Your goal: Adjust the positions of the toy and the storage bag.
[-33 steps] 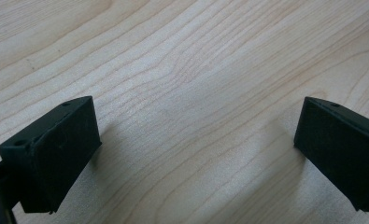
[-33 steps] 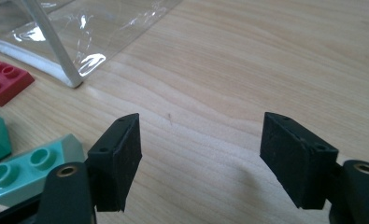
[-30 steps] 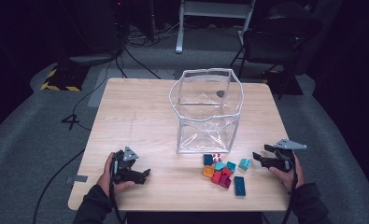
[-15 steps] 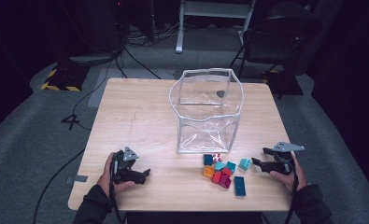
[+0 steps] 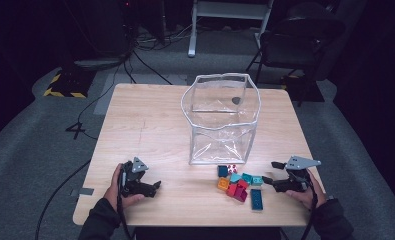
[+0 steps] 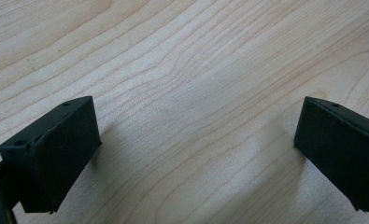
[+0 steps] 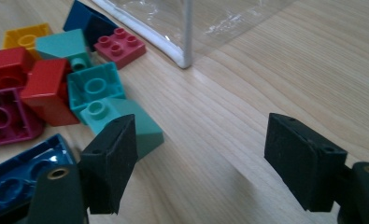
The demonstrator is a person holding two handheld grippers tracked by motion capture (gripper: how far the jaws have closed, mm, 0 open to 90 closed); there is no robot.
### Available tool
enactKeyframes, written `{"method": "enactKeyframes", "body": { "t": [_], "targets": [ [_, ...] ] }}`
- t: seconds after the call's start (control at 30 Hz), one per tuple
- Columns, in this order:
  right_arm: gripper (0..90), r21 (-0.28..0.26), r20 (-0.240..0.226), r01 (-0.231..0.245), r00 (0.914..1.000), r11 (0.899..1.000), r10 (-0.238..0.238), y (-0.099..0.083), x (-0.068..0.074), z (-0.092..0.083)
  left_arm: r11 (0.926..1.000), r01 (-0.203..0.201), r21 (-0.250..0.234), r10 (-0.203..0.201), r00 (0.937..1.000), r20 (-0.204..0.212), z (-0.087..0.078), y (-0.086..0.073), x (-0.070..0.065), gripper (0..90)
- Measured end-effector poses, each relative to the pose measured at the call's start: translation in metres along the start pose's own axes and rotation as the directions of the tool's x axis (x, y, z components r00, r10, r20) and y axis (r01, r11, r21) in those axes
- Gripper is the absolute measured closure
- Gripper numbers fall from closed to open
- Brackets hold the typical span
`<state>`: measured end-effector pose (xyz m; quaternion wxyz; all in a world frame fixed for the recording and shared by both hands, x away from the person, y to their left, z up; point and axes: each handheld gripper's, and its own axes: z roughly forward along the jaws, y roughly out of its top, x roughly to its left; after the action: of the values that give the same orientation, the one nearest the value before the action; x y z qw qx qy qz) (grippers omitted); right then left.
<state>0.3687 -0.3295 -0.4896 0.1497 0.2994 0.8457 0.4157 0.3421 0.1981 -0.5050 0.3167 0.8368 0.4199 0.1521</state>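
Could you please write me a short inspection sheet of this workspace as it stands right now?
Surface: light wooden table, bare grain under the left tongs.
Job's things: pile of toy bricks near the front edge, in teal, red, yellow, magenta and dark blue; clear plastic bag standing open behind them, nothing clearly inside.
Clutter: nothing seen.
Grippers: left tongs open, low over bare wood; right tongs open, holding nothing, beside the pile, one jaw near a teal brick.
Cables: one trails from each gripper; more lie on the floor.
Surroundings: grey floor, dark chair, yellow-black striped tape.
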Motion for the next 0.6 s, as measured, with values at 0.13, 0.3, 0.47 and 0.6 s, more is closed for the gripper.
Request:
{"method": "enactKeyframes", "body": {
  "t": [0.13, 0.3, 0.47, 0.6],
  "targets": [
    [26.3, -0.021, -0.037, 0.023, 0.999, 1.0, -0.023, 0.004, 0.007, -0.003, 1.0, 0.001, 0.001, -0.001, 1.0, 0.0, 0.0, 0.0, 0.0, 0.5],
    [26.7, -0.023, -0.088, 0.056, 0.9945, 0.998, -0.057, 0.008, 0.017, -0.002, 1.0, 0.0, 0.0, 0.0, 1.0, -0.002, 0.0, 0.0, 0.0, 0.4],
    [29.1, 0.003, -0.123, 0.071, 0.9899, 0.997, -0.07, 0.008, 0.023, 0.005, 1.0, 0.0, -0.001, 0.0, 1.0, -0.001, 0.0, 0.0, 0.0, 0.4],
    [31.6, 0.016, -0.126, 0.067, 0.9899, 0.998, -0.065, 0.008, 0.024, 0.011, 1.0, 0.001, -0.001, -0.001, 1.0, -0.001, 0.0, 0.0, 0.0, 0.4]
  ]
}}
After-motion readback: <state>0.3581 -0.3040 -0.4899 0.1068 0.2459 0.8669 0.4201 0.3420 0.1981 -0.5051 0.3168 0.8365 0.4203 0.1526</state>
